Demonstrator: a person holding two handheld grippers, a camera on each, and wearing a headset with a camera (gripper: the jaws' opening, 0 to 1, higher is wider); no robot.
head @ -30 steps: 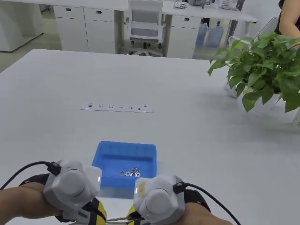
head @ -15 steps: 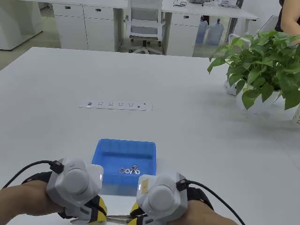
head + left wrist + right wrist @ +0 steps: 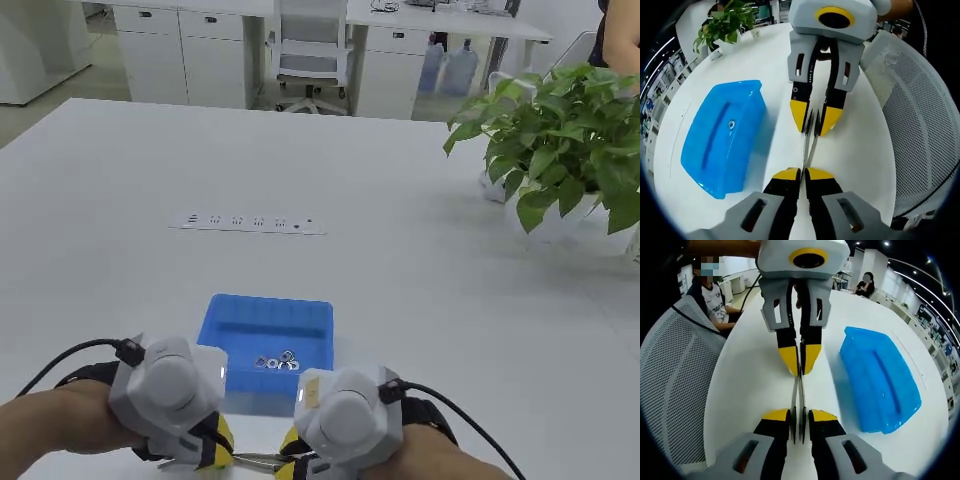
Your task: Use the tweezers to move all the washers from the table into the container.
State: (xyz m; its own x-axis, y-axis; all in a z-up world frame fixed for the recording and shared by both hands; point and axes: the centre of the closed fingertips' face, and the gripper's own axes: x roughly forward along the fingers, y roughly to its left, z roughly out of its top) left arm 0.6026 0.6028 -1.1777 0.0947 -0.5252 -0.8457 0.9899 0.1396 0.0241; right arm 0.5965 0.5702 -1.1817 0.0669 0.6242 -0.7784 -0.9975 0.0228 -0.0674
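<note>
Little is changing over the last second: the left tongs (image 3: 800,175) and the right tongs (image 3: 800,416) are still facing each other tip to tip, and the tweezers (image 3: 809,144) are still bridging the gap between them, edging only slightly further into the head view. The left tongs are pressing together on the end where the two blades meet, while the right tongs are pinching across both blades where they are standing apart. This is probably a re-grip or a handover, with no washer being carried. The washers (image 3: 276,363) are lying in a small heap in the container (image 3: 300,318), just beyond both tongs, unmoved. The tweezers are thin bare metal, two flat tapering blades. The washers are looking like small, shiny flat rings. The container is a rectangular, translucent blue plastic tray with low walls. The bench (image 3: 400,260) under the tongs is smooth, matte and white.
</note>
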